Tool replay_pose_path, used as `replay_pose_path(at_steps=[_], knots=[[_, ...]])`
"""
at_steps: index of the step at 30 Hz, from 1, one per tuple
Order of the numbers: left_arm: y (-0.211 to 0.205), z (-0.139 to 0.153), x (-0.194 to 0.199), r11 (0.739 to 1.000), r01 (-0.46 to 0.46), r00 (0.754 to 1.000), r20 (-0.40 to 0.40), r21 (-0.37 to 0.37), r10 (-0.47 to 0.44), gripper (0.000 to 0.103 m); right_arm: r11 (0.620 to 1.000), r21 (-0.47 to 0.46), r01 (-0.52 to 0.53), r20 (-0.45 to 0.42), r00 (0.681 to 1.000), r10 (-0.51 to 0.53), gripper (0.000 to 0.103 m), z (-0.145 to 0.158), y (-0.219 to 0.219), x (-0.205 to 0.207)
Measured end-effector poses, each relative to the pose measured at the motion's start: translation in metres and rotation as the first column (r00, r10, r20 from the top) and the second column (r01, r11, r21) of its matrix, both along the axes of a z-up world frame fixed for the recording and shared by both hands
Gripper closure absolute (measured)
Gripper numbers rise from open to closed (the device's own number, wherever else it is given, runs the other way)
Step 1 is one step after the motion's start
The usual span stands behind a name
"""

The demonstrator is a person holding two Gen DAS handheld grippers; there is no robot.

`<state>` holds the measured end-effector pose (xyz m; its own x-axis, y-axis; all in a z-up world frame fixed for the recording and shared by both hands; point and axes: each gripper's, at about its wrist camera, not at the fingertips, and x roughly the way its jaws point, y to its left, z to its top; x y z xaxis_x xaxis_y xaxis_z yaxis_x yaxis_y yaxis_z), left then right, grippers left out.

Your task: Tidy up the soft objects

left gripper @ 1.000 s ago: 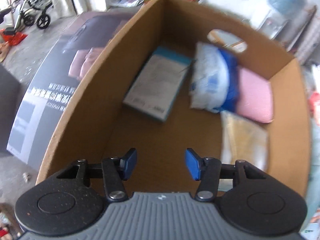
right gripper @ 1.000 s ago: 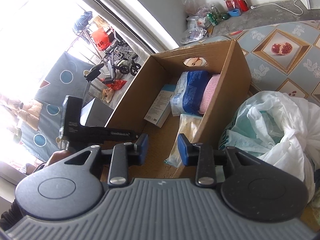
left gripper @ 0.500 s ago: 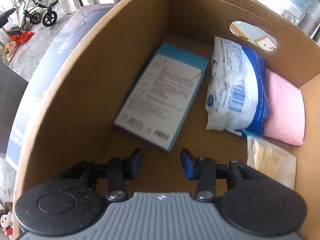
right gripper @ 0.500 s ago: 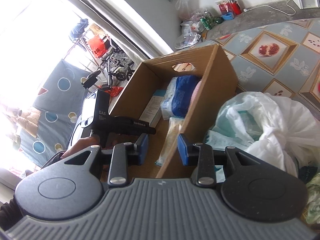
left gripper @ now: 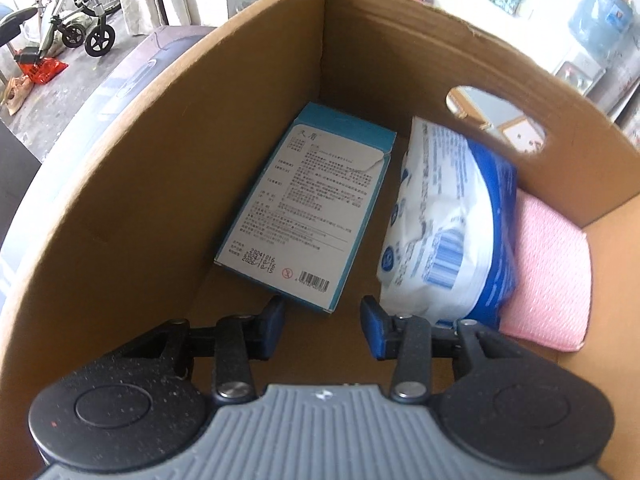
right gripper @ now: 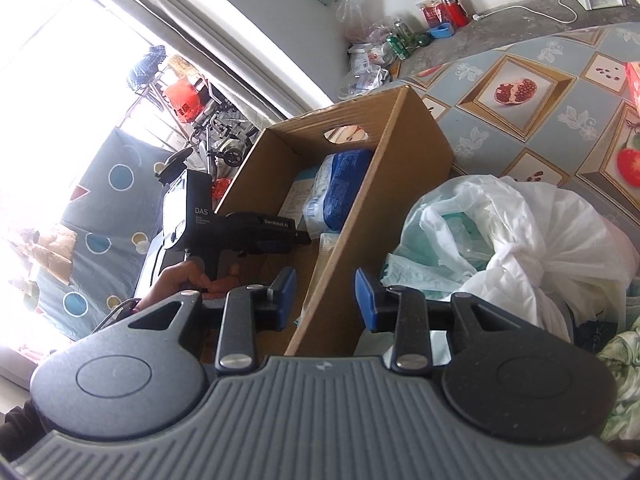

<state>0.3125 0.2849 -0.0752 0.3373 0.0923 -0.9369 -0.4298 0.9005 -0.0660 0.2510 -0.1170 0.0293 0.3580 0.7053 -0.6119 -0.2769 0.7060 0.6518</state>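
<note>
— The left tongs (left gripper: pixel 322 330) have dropped lower into the cardboard box (left gripper: pixel 168 168) and their jaws have just been closing; now they stand partly spread, nothing between them.

— And the soft things?

— Already inside: the wet-wipes pack (left gripper: pixel 444 220) against the pink cloth (left gripper: pixel 548 276), the blue carton (left gripper: pixel 308 208) beside them.

— The right tongs (right gripper: pixel 325 299)?

— Partly spread and empty, hovering over the box's near wall beside the white plastic bag (right gripper: pixel 532 240). More to fetch there, I'd guess.

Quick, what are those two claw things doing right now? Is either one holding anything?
Left gripper: open and empty, jaws just narrowed, inside the cardboard box.
Right gripper: open, empty, straddling the box's wall without touching.
</note>
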Motion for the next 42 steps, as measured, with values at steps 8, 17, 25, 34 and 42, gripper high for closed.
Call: replay_pose_path(at_steps=[8,17,25,34,42], knots=[[0.009,0.008,-0.006,0.999,-0.039,0.998,0.042,-0.013,0.039,0.040,1.000,0.000,0.022,-0.006,1.000,-0.022,0.065,0.000,-0.010,-0.010],[0.001,0.069,-0.059,1.000,0.012,0.990,0.144,-0.026,-0.008,0.024,0.996,-0.003,0.087,0.085,0.993,-0.087,0.050,0.014,-0.019,-0.054],[-0.048,0.156,-0.146,0.991,0.114,0.902,0.412,0.066,-0.131,0.012,0.986,0.007,0.168,0.209,0.964,-0.165,0.031,0.033,-0.049,-0.121],[-0.136,0.177,-0.231,0.902,0.413,0.757,0.597,-0.125,-0.264,0.000,0.919,-0.072,0.387,0.323,0.881,-0.346,0.023,0.051,-0.138,-0.195],[-0.220,0.133,-0.253,0.801,0.561,0.699,0.637,-0.206,-0.326,0.000,0.807,-0.082,0.585,0.258,0.795,-0.550,0.022,0.021,-0.212,-0.244]])
